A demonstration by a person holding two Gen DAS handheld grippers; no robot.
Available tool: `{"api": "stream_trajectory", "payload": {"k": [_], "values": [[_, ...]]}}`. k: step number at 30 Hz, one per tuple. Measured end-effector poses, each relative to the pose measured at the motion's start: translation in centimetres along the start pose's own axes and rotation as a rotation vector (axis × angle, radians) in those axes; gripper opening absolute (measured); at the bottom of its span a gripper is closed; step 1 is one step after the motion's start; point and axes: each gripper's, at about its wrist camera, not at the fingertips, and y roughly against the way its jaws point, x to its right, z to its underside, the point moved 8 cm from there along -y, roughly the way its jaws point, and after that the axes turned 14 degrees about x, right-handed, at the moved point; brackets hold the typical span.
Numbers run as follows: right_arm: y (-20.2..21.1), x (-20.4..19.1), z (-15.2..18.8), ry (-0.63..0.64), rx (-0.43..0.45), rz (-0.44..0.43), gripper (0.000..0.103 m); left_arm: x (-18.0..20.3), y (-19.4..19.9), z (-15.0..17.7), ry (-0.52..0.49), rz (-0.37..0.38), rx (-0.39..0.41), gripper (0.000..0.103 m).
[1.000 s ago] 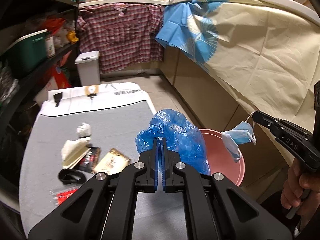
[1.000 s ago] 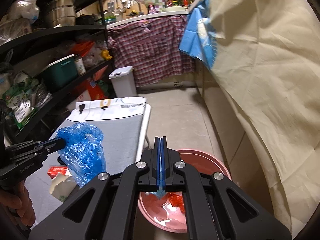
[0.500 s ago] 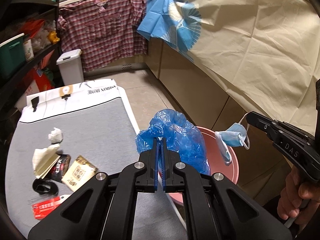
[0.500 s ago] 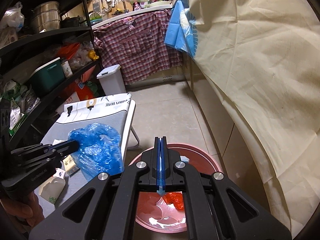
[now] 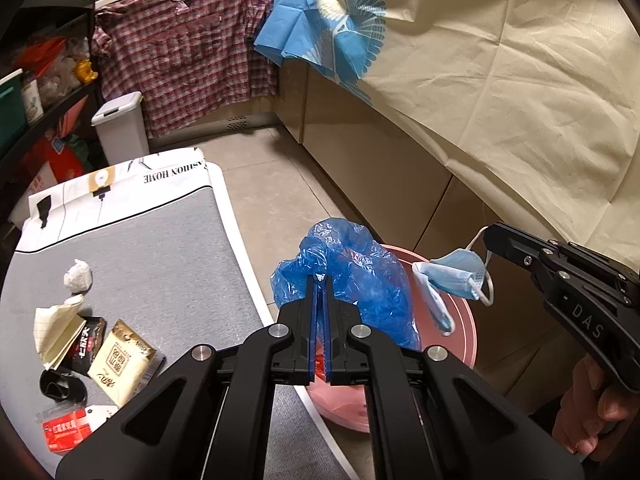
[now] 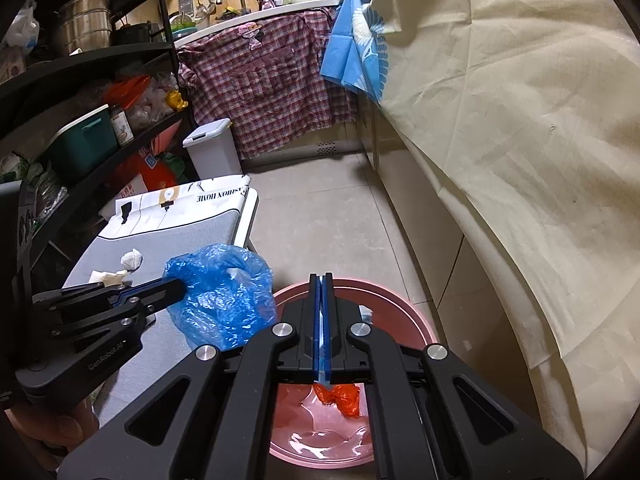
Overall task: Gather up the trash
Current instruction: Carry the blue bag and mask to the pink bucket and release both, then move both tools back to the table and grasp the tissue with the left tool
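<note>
Half the pink basin (image 5: 466,334) behind blue bag (image 5: 356,276), mask (image 5: 452,276).

My left gripper (image 5: 319,280) and its blue plastic bag (image 5: 360,280) cover most of the pink basin (image 5: 466,332); the basin's contents are unseen in the left view. In the right view the right gripper (image 6: 321,280) hides the mask (image 5: 456,276) it pinches, only a sliver showing. Basin bottom is cut by the frame. Red packet (image 5: 66,430) text is too small to read. Right hand (image 5: 592,412) is partly cropped.
</note>
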Motion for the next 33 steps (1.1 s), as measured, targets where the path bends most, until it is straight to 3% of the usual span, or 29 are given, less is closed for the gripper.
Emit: {"api": "stream_trajectory", "payload": {"k": [7,10,11,13,14,24,33], "values": [[-0.1,0.3,0.2,-0.01,-0.006,0.006,0.002,0.4,-0.8,0.3,0.0,0.009,-0.015,0.002],[-0.4,0.8,0.4,-0.016,-0.018,0.031,0.007,0.6,-1.1,0.5,0.0,0.014,-0.025,0.005],[-0.5,1.0,0.5,-0.022,-0.023,0.04,0.012,0.6,-1.1,0.6,0.0,0.013,-0.029,0.008],[-0.4,1.3,0.4,-0.037,-0.02,0.05,0.044,0.5,-1.2,0.7,0.011,0.018,-0.034,0.025],[-0.3,1.5,0.4,-0.038,-0.013,0.056,0.047,0.4,-1.0,0.6,0.017,0.018,-0.029,0.029],[0.0,1.6,0.3,-0.043,0.006,0.055,0.047,-0.1,0.3,0.3,0.021,0.01,-0.009,0.031],[1.4,-0.5,-0.7,-0.04,0.079,0.009,0.045,-3.0,4.5,-0.7,0.03,-0.033,0.037,0.031]]}}
